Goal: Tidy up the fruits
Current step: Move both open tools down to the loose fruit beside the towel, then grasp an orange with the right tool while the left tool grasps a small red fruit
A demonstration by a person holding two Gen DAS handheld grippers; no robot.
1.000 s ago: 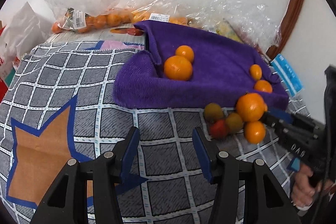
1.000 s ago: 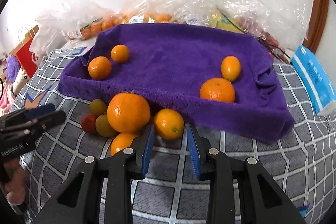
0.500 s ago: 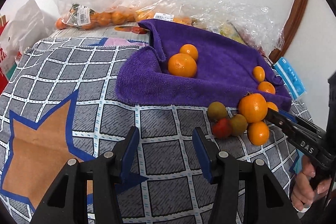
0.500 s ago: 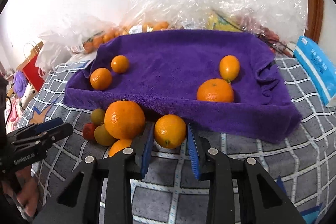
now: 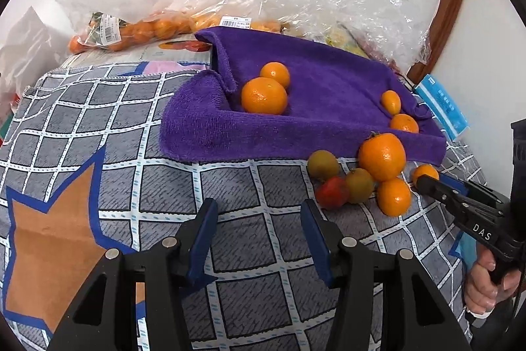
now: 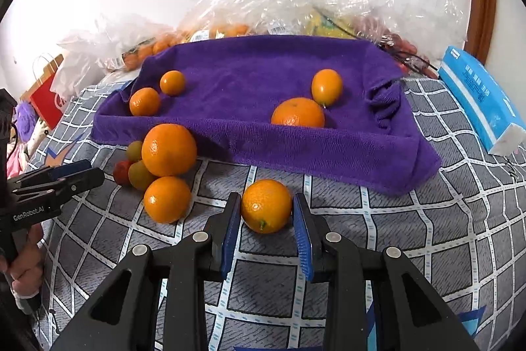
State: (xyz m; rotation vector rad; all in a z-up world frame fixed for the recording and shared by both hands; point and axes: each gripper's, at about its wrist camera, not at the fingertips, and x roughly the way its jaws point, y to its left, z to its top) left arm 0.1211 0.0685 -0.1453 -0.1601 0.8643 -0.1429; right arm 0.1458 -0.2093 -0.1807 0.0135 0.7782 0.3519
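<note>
A purple towel-lined tray (image 6: 263,61) (image 5: 328,71) holds two oranges at its left end and two at its right. In front of its near left edge lies a pile: a large orange (image 6: 168,149) (image 5: 381,156), a smaller orange (image 6: 167,199), two greenish fruits and a red one (image 5: 332,192). My right gripper (image 6: 267,203) (image 5: 427,181) is shut on a small orange (image 6: 266,206) (image 5: 425,172) on the checked cloth, apart from the pile. My left gripper (image 5: 259,209) (image 6: 93,172) stands open over bare cloth left of the pile, with nothing between its fingers.
Clear plastic bags of oranges (image 5: 131,28) and other fruit lie against the wall behind the tray. A blue tissue pack (image 6: 480,97) lies right of the tray, a red paper bag (image 6: 46,94) at far left. A grey checked cloth (image 5: 115,120) covers the surface.
My right gripper has drawn the small orange away from the tray's edge and the pile, toward the near side. The left gripper has kept its place and stays open.
</note>
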